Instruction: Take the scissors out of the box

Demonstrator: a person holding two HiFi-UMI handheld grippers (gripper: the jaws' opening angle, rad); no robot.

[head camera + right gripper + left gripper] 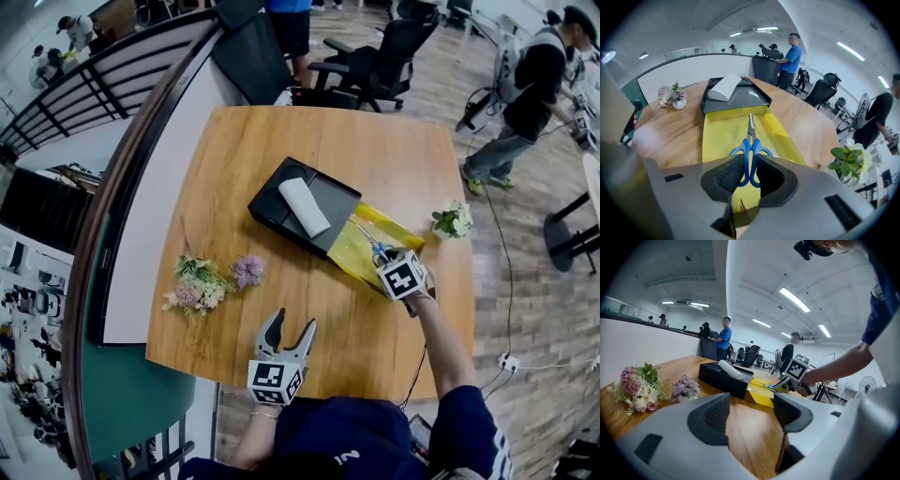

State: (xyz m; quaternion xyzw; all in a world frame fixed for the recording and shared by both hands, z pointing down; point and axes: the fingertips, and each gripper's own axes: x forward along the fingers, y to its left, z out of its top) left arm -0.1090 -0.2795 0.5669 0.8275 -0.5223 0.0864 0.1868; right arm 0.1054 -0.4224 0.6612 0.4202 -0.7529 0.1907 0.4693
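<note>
Plainly the right gripper (pixel 750 159) has the scissors (pixel 751 136): its jaws are closed most of the way, and the ribbed pads press on the two blue handle loops from either side. The scissors lie over the yellow tray (pixel 722 136) that sticks out of the black box (pixel 745 99). Their closed blades point back at the black box and the handles are on the far side from it. The left gripper (pixel 752 401) hangs well away from the black box near the person's edge of the worktop (pixel 328 131). Its jaws are wide apart, with only bare wood between them.

The scissors look light and stiff, with thin metal blades and smooth plastic loops. I judge the hold on the loops to be sensible, since the pads get a broad surface there and stay clear of the edges. The plastic is likely slick, though. Held so far from the tips, the blades could droop or swing about the pads, and pressure on the loops should at least keep them shut.

Only the right gripper view shows the pads on the handles. In the head view the marker cube covers that contact, and just the blades and a bit of blue show towards the black box. The head view alone gives the layout, with both grippers, a white roll (pixel 304 206) lying on the black box, and a bouquet (pixel 195 284) well to the box's other side. The left gripper view sees the grip from the side, but it is too small to tell whether the blades are clear of the tray.
</note>
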